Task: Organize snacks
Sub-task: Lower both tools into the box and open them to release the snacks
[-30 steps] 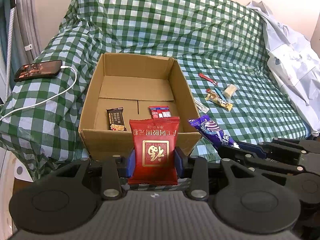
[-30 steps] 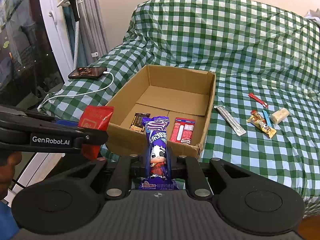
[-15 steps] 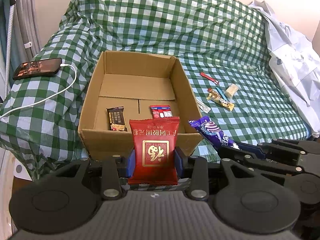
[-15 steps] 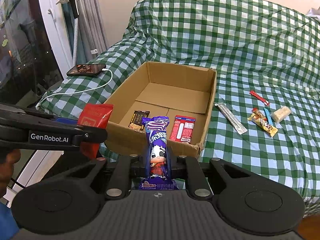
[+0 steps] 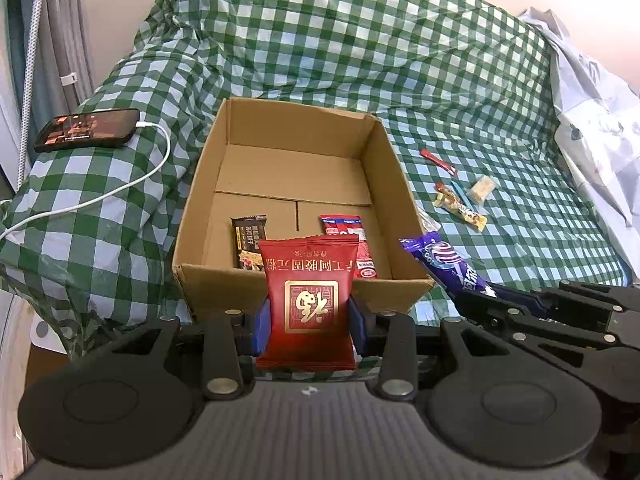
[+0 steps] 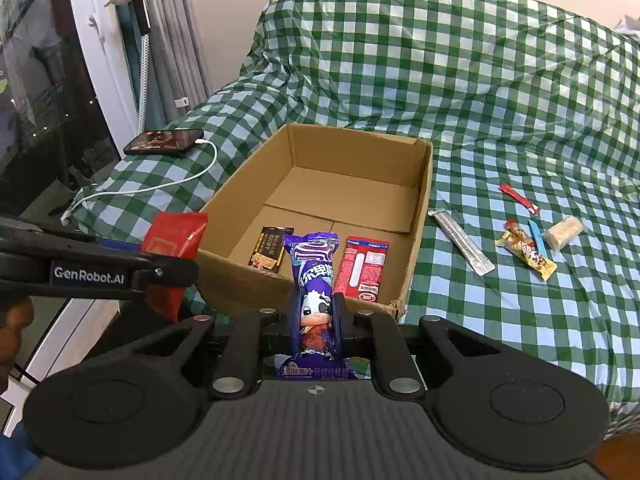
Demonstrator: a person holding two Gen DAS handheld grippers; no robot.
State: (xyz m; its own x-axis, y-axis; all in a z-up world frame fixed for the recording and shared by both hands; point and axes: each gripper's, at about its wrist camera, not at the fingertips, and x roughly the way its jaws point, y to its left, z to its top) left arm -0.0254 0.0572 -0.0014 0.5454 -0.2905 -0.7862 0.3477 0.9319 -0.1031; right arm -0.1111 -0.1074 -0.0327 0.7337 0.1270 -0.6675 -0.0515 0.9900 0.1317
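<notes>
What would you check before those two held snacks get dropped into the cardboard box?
1. Left gripper jaws clamp the red packet: ok.
2. Right gripper jaws clamp the purple packet: ok.
3. Cardboard box open on top, with bare floor behind the brown bar and red-and-white packet: ok.
4. Both held packets already over the box: not ok; they hang at its near edge.
5. Phone and its cable outside the box: ok.
6. Loose snacks on the checked cover beside the box, still to collect: not ok.

Matt corrugated cardboard box (image 5: 224,216), glossy foil packet (image 5: 308,300) — shiny plastic-looking checked cover (image 5: 360,52)
</notes>
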